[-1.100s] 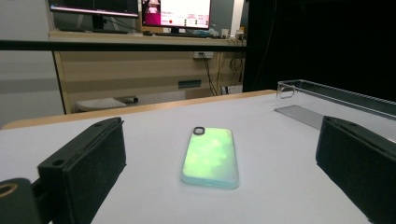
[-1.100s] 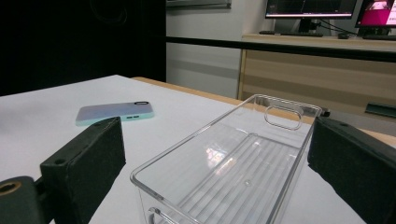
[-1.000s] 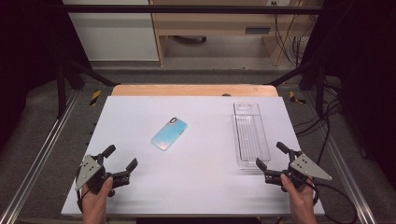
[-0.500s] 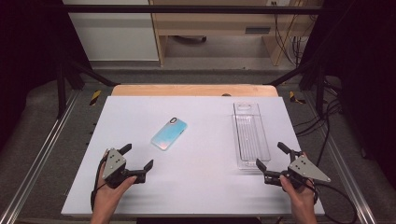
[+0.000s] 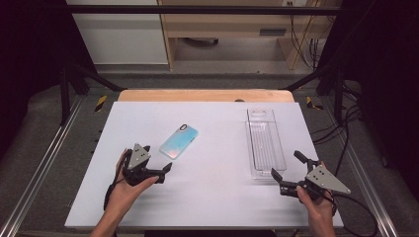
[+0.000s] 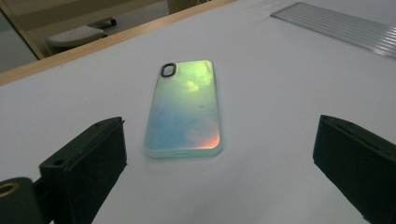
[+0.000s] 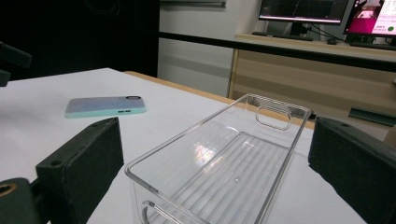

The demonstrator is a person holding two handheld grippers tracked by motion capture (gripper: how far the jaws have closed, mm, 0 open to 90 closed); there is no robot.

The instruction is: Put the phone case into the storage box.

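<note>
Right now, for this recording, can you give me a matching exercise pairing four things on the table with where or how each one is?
Things:
1. phone case
2. clear tray
3. left gripper
4. right gripper

States:
A. open, at the tray's near end
B. empty, right side of the table
C. open, just short of the phone case
D. flat, camera hole at the far end

Pairs: 1-D, 2-B, 3-C, 4-A

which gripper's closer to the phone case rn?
Left. The left gripper sits open just short of the phone case, pointed at it. The right gripper is across the table, by the near end of the clear tray.
</note>
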